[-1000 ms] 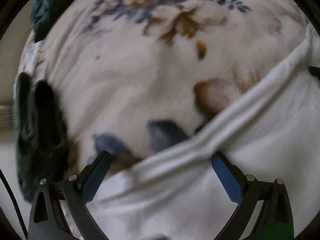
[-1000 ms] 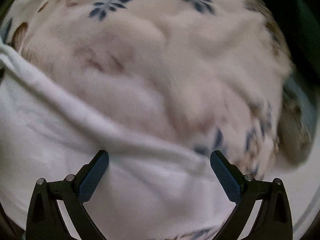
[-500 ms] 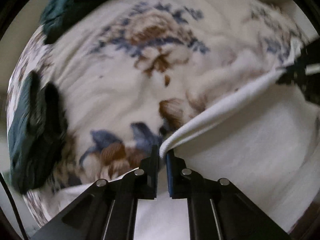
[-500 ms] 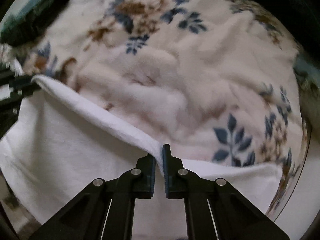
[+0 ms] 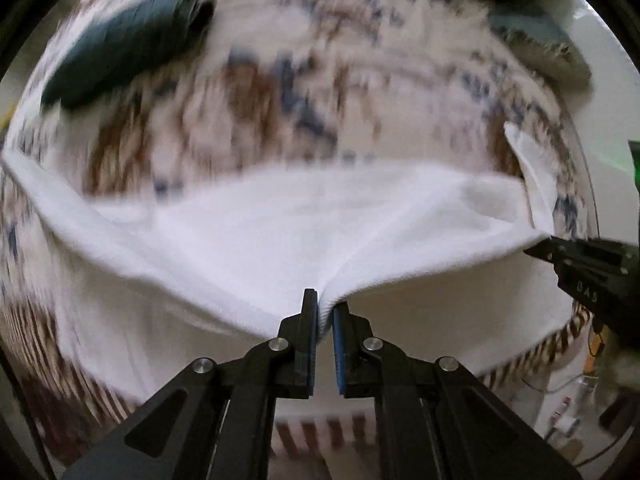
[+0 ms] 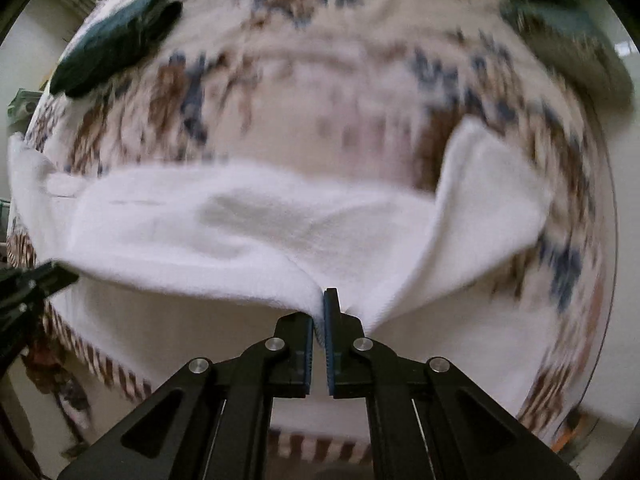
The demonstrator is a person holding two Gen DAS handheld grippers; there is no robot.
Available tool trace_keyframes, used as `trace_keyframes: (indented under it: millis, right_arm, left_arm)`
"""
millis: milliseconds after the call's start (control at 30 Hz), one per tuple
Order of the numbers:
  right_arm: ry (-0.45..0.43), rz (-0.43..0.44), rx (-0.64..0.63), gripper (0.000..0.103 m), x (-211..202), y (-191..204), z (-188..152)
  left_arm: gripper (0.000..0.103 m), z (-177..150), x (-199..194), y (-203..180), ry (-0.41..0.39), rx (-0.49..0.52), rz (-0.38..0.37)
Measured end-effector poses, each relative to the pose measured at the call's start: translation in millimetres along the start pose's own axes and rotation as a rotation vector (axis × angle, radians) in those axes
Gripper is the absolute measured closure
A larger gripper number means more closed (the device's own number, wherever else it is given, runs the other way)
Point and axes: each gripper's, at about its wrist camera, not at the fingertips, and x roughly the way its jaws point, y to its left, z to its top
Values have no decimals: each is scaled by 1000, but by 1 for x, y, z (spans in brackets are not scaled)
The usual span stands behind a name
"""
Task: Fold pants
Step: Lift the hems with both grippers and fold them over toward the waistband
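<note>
The white pants [image 5: 280, 224] lie across a floral blanket [image 5: 304, 92] on a bed. My left gripper [image 5: 324, 312] is shut on the near edge of the pants and holds it lifted. My right gripper [image 6: 319, 308] is shut on the same edge of the pants [image 6: 248, 224] further right. The right gripper's tips also show at the right of the left wrist view [image 5: 576, 256]. The left gripper's tips show at the left of the right wrist view [image 6: 36, 280]. The cloth hangs taut between them and drapes back onto the blanket [image 6: 320, 100]. Both views are motion-blurred.
A dark teal garment [image 5: 124, 36] lies at the far left of the blanket, also in the right wrist view [image 6: 116, 40]. A grey-green fringed cloth [image 5: 536, 44] lies at the far right. The bed's front edge with a striped border [image 5: 328, 428] is just below the grippers.
Both grippers closed on the pants' edge, then lifted it and pulled it back toward the bed's front edge. The views now look down from higher up.
</note>
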Motion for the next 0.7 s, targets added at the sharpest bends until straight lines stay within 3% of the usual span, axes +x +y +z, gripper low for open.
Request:
trace_keyframes:
  millis: [133,300,467,500,533,567,600,633,700]
  right_arm:
    - [87,-14,-5,98,38,10,-47]
    - [124,-47,-43,95,71,14,-69]
    - [183,6,24,82,73,3,-72]
    - [181,27,42,78,66,0,-74]
    - [181,48,61,60,58,-4,-76]
    - [179,60,79,33,50,-8,-78]
    - [176,79,100,21,43,-12,-79]
    - [165,108,148,3,31,-20,-81]
    - [144,122,219,3,19,-34,-79]
  left_arm:
    - [98,-40,37,2,104,-63,-9]
    - [98,-52,84,11,206,-138,-41]
    - [83,-55,61,13,195,-164,-57]
    - [72,-57,51,12,184,-153,-50]
    - [53,-59,41,10,175,-139,-31]
    - [28,-61,28,11,157,-135,-12]
    - [18,-62,19,11,141,-136,-7]
    - [12,-62,9,12,119,-134,14]
    - [12,-58,-1,12,89,-133,66]
